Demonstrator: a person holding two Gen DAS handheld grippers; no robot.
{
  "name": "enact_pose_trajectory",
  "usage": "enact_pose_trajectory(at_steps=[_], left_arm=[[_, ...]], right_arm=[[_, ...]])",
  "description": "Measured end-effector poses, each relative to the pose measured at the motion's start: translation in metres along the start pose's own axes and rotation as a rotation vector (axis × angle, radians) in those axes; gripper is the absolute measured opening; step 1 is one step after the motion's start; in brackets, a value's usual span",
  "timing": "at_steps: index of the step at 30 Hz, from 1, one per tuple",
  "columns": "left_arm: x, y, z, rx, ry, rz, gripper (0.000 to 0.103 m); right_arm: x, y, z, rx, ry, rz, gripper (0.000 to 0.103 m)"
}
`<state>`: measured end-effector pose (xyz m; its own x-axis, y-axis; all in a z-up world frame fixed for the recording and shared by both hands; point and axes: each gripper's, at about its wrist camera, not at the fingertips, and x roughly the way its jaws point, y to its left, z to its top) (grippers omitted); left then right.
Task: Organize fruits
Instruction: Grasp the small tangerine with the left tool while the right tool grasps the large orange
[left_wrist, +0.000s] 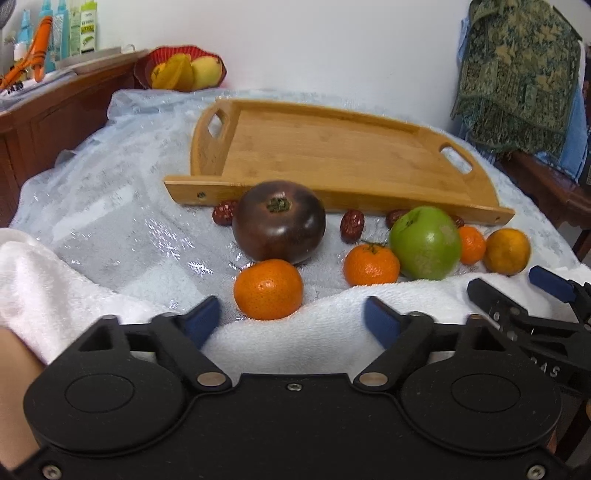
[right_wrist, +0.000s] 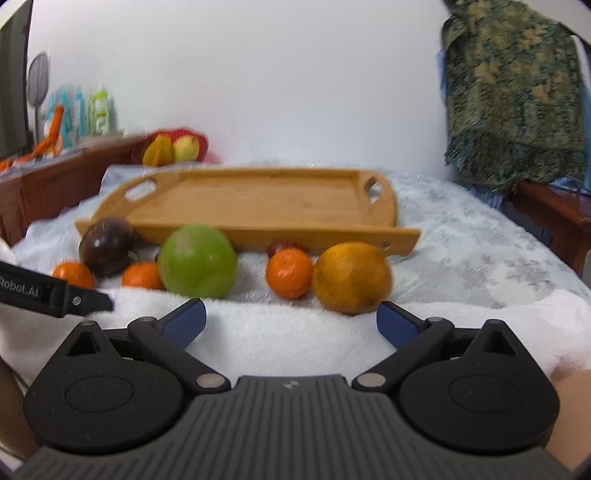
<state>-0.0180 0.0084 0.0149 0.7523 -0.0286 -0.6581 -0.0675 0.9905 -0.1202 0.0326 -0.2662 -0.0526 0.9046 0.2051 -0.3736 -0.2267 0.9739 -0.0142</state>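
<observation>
An empty wooden tray lies on the table. In front of it sit a dark purple tomato-like fruit, a green apple, several small oranges, a yellowish orange and red dates. My left gripper is open and empty over a white towel, just short of the nearest orange. My right gripper is open and empty, just short of the yellowish orange; it also shows in the left wrist view.
A white towel lies along the table's near edge. A red basket of yellow fruit stands at the back left by a wooden cabinet with bottles. A patterned cloth hangs on the right.
</observation>
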Motion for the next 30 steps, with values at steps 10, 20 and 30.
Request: enact_pose_trajectory(at_steps=[10, 20, 30], left_arm=[[-0.018, 0.004, -0.003, -0.015, -0.075, 0.057, 0.032], [0.005, 0.003, -0.004, -0.042, -0.047, 0.067, 0.040], [0.021, 0.002, -0.001, -0.026, -0.036, 0.090, 0.040]], right_arm=[[-0.002, -0.027, 0.014, 0.089, -0.071, -0.084, 0.079], [0.019, -0.026, 0.010, 0.083, 0.027, -0.141, 0.084], [0.032, -0.031, 0.010, 0.104, 0.057, -0.168, 0.093]])
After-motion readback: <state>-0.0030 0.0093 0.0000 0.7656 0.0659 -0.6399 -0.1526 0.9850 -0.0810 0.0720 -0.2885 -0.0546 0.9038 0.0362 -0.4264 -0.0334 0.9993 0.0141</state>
